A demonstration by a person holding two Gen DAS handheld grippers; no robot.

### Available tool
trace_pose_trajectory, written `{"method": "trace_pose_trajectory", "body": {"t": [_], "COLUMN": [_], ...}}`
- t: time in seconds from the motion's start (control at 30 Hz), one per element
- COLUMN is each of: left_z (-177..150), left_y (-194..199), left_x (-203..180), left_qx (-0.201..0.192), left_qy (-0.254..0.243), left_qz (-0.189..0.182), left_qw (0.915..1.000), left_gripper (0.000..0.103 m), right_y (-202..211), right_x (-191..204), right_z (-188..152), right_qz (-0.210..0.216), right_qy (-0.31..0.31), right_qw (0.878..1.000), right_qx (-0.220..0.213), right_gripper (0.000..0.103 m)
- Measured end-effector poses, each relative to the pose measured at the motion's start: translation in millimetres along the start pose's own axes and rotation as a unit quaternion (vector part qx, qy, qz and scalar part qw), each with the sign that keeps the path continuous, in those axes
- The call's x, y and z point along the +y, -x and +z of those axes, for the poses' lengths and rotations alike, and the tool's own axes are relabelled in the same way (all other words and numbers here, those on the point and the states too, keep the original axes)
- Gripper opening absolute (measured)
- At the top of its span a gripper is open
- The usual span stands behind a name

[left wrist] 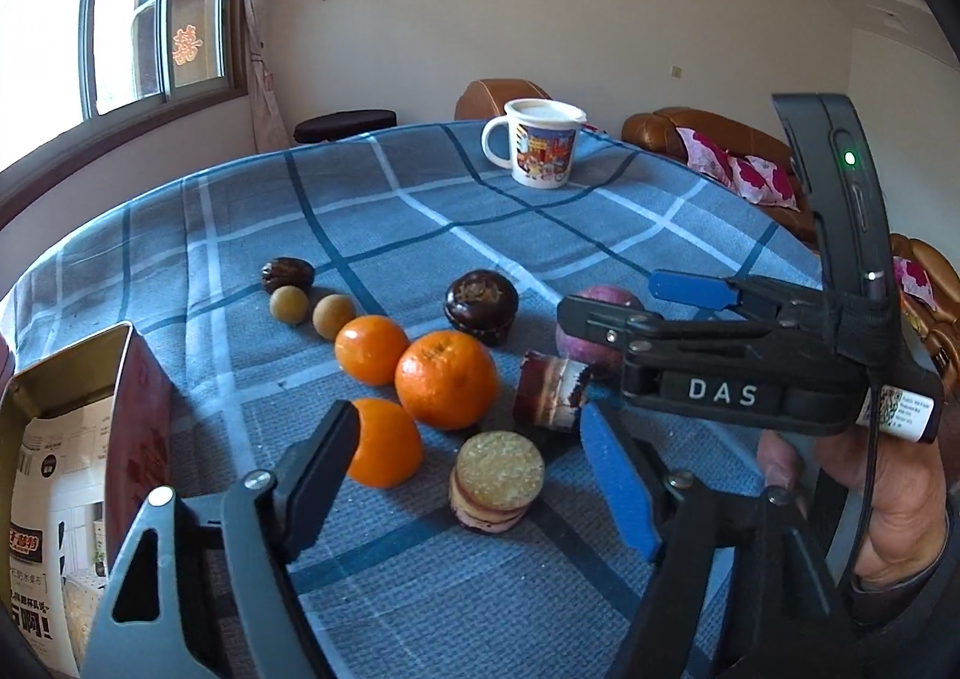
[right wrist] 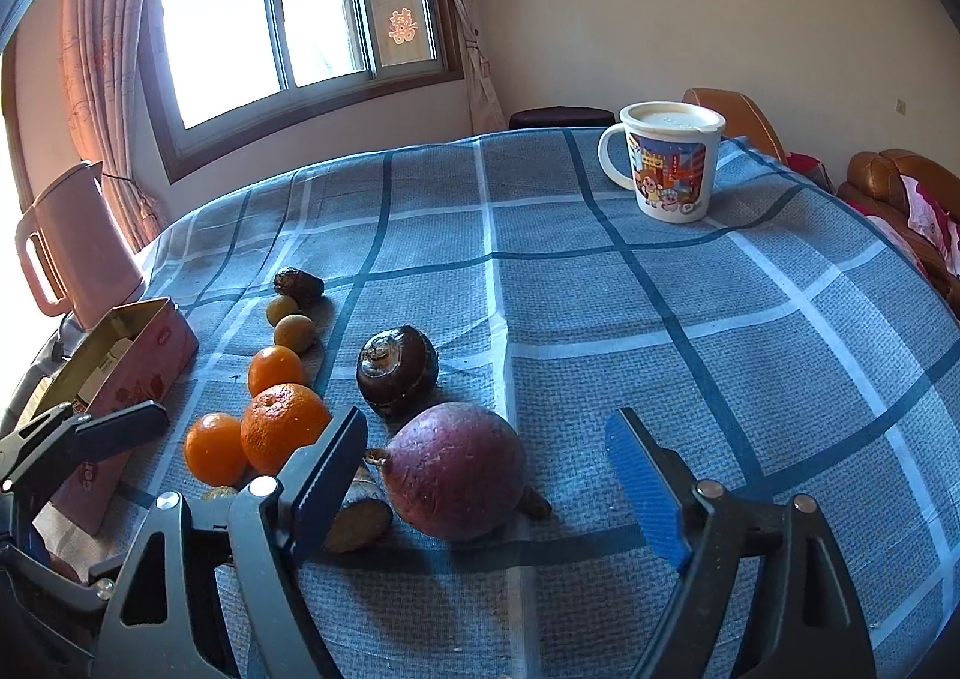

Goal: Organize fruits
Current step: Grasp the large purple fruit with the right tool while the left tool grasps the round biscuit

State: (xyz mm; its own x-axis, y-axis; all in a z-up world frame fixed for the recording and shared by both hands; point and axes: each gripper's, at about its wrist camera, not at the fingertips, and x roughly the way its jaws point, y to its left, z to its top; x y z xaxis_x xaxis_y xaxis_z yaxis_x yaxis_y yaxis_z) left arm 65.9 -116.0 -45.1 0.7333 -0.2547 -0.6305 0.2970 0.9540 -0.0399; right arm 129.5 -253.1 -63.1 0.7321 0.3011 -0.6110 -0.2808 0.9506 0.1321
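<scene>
Plainly found both tools open and empty-handed over the blue checked tablecloth (left wrist: 420, 589). Saw the left gripper (left wrist: 468, 427) with its jaws spread wide, nothing pinched, its left finger overlapping the nearest orange (left wrist: 390, 445) in the left wrist view; could not tell whether touching. Counted two more oranges (left wrist: 447, 379) just behind that one, all three bunched close together. Traced a line running away from them: two small tan round fruits (left wrist: 334, 317) side by side, then a dark wrinkled fruit (left wrist: 288, 274) touching the farther one. Spotted a dark brown bulb-shaped fruit (left wrist: 480, 304) to the right of the oranges, a cut striped cylinder (left wrist: 549, 391) lying on its side nearer, and a stacked round slice (left wrist: 495, 475) nearest of all, between the left fingers in the picture. Saw the right gripper (right wrist: 486, 427) likewise spread wide, gripped by a hand (left wrist: 888, 487), with a big purple round fruit (right wrist: 456, 469) lying on the cloth just ahead between its fingers, not clamped. Noted an open pink tin box (right wrist: 150, 355) left of the oranges, a pink kettle (right wrist: 78, 241) beyond it, and a lidded picture mug (right wrist: 666, 168) well apart at the far side.
</scene>
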Motion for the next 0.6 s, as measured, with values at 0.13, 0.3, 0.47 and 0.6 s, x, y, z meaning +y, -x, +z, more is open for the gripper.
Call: {"method": "trace_pose_trajectory", "body": {"t": [0.13,0.3,0.47,0.6], "left_z": [-3,-7,-9,-11], "left_y": [-6,-11,-17,-22], "left_x": [-13,-23,-16,-10], "left_qx": [0.022,0.034,0.051,0.065], "left_qy": [-0.024,-0.042,-0.025,-0.022], "left_qz": [-0.015,-0.022,-0.017,-0.009], "left_qw": [0.9993,0.9983,0.9982,0.9976], "left_gripper": [0.072,0.064,0.054,0.045], "right_y": [-6,-18,-19,-19], "right_x": [-5,-2,-3,-1], "right_z": [0,1,0,0], "right_qz": [0.019,0.029,0.048,0.05], "right_qy": [-0.015,-0.008,-0.011,-0.008], "right_qw": [1.0,0.998,0.998,0.997], "right_qx": [0.015,0.047,0.05,0.05], "right_gripper": [0.077,0.073,0.058,0.057]}}
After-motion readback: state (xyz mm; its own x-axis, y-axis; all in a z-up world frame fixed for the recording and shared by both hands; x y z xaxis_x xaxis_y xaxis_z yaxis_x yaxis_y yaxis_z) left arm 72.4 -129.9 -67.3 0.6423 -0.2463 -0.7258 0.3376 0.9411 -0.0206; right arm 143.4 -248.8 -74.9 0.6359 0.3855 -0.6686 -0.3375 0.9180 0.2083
